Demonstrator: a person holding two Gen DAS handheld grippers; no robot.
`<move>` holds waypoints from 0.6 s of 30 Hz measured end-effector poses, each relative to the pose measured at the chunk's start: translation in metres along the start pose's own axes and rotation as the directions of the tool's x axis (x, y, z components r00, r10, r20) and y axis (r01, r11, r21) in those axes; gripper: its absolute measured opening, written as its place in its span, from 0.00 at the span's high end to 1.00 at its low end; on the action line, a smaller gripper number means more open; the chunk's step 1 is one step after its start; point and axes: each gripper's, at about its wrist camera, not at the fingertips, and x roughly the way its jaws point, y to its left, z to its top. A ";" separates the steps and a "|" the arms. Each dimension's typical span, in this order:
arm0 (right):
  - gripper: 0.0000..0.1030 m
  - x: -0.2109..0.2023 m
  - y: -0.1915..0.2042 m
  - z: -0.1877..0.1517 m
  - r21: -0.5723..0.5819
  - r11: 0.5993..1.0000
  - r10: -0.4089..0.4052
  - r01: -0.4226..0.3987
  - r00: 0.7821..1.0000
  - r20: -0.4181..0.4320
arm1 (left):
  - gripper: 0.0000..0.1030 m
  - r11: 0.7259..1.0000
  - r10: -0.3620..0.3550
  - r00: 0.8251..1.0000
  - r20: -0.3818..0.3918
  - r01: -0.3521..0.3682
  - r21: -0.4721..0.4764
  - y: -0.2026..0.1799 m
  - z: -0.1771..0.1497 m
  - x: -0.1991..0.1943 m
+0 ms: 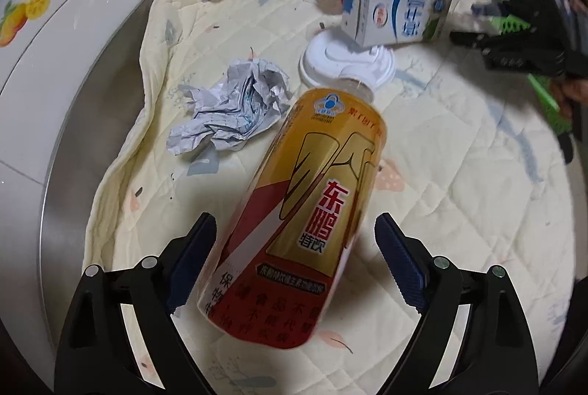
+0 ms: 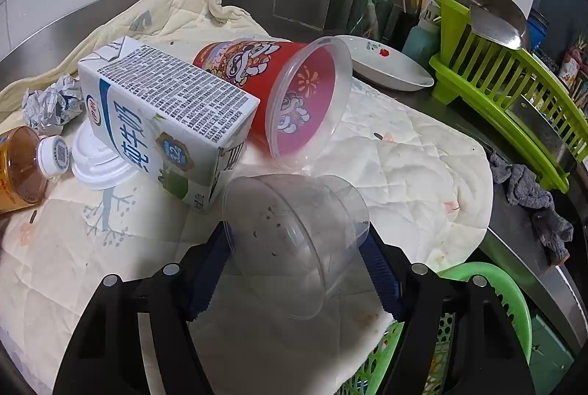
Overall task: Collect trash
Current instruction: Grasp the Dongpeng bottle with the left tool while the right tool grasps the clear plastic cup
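Note:
A gold and red drink bottle [image 1: 294, 211] lies on the quilted cloth [image 1: 459, 211], its white cap pointing away from me. My left gripper [image 1: 297, 259] is open astride the bottle's lower half, with a gap at the right pad. In the right wrist view a clear plastic cup [image 2: 294, 229] lies on its side, and my right gripper [image 2: 296, 262] is shut on it, both blue pads against its walls. Beyond it lie a white milk carton [image 2: 165, 115], a red printed cup [image 2: 257, 90], a white lid [image 2: 95, 167] and a crumpled paper ball [image 1: 231, 112].
A green perforated basket [image 2: 488, 288] stands just past the cloth's near right edge. A lime dish rack [image 2: 514, 93], a white dish [image 2: 386, 68], a knife jar and a grey rag [image 2: 533, 196] fill the right side of the steel counter. A tiled wall with taps stands behind.

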 end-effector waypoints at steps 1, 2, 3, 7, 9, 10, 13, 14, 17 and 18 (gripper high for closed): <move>0.34 -0.001 -0.001 -0.001 0.001 1.000 0.003 -0.003 1.000 0.000 | 0.16 1.000 0.003 1.000 -0.007 -0.003 0.002 -0.001 0.001 0.003; 0.34 -0.002 -0.002 -0.002 0.001 1.000 0.007 -0.007 1.000 0.001 | 0.16 1.000 0.009 1.000 -0.010 -0.009 0.003 -0.001 0.001 0.005; 0.34 -0.004 -0.002 -0.003 0.002 1.000 0.009 -0.009 1.000 0.002 | 0.17 1.000 0.017 1.000 -0.012 -0.017 0.003 -0.001 0.002 0.008; 0.34 -0.015 -0.007 -0.009 0.004 0.999 0.037 -0.037 0.999 0.014 | 0.21 0.999 0.010 1.000 0.005 -0.010 -0.035 0.001 0.003 0.010; 0.34 -0.019 -0.010 -0.012 0.011 0.999 0.048 -0.048 0.999 0.018 | 0.21 0.999 0.016 1.000 0.009 -0.016 -0.052 -0.001 0.002 0.009; 0.34 -0.021 -0.012 -0.013 0.016 0.998 0.054 -0.054 0.998 0.020 | 0.22 0.998 0.021 1.000 0.011 -0.021 -0.054 -0.002 0.001 0.008; 0.34 -0.029 -0.020 -0.018 0.051 0.994 0.091 -0.092 0.996 0.025 | 0.23 0.996 0.006 1.000 0.023 -0.004 -0.089 -0.005 -0.001 0.005; 0.34 -0.032 -0.023 -0.019 0.063 0.992 0.103 -0.105 0.994 0.027 | 0.23 0.995 -0.002 1.000 0.031 0.006 -0.104 -0.006 -0.003 0.003; 0.34 -0.042 -0.030 -0.025 0.089 0.986 0.137 -0.139 0.990 0.034 | 0.26 0.989 -0.030 0.998 0.050 0.037 -0.146 -0.008 -0.008 -0.003; 0.34 -0.046 -0.031 -0.028 0.092 0.985 0.142 -0.145 0.989 0.039 | 0.26 0.986 -0.035 0.998 0.056 0.043 -0.161 -0.011 -0.011 -0.006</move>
